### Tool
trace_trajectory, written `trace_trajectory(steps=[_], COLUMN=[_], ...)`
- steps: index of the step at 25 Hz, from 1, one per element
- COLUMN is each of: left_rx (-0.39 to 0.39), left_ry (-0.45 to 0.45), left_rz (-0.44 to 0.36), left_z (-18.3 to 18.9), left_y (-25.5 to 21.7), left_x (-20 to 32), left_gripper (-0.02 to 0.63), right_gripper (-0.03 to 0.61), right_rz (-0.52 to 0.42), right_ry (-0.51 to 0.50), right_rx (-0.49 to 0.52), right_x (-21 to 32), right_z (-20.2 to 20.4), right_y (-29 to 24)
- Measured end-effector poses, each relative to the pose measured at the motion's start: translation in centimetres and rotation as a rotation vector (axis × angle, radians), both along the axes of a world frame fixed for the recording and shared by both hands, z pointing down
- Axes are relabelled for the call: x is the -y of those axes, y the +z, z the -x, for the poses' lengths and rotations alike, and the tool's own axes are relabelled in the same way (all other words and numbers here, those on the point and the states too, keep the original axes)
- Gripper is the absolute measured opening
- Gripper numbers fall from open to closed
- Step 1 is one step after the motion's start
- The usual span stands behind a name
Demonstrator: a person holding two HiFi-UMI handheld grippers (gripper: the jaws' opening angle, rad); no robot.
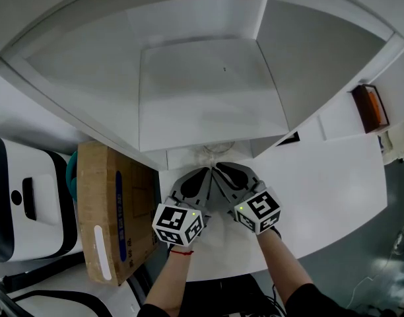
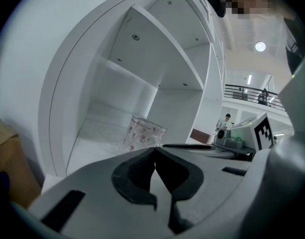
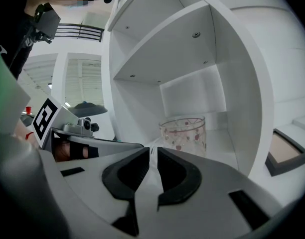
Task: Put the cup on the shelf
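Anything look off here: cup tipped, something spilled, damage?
Nothing stands out. The cup stands upright on the bottom shelf, with no spill or damage visible. The left gripper and right gripper are both shut and empty, just in front of it.

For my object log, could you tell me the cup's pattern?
The cup is clear glass with small reddish motifs; the right gripper view shows it best.

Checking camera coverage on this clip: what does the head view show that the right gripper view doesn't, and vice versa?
Head view only: the cardboard box, the white appliance beside it, the person's forearms. Right gripper view only: the cup, spotted and upright on the shelf, beyond closed, empty jaws. Both: the shelf, the left gripper and the right gripper.
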State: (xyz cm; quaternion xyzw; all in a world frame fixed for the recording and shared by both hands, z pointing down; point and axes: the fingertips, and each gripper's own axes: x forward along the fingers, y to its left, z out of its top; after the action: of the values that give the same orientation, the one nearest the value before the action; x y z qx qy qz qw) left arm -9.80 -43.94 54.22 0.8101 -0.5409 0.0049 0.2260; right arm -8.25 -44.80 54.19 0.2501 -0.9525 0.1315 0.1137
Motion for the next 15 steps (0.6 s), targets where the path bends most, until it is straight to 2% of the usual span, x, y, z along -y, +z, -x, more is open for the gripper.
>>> trace_trajectory(steps=[15], left_rx=[0.004], left_ry=[-0.020], left_rz=[0.009], left_z=[0.38], left_y=[0.22], left_x=[0.64], left_gripper=[0.008], right_gripper=[0.046], right_rz=[0.015], right_ry=[0.017], right_rx=[0.004], right_x=[1.09], right_z=[0.49], right_y=[0.26])
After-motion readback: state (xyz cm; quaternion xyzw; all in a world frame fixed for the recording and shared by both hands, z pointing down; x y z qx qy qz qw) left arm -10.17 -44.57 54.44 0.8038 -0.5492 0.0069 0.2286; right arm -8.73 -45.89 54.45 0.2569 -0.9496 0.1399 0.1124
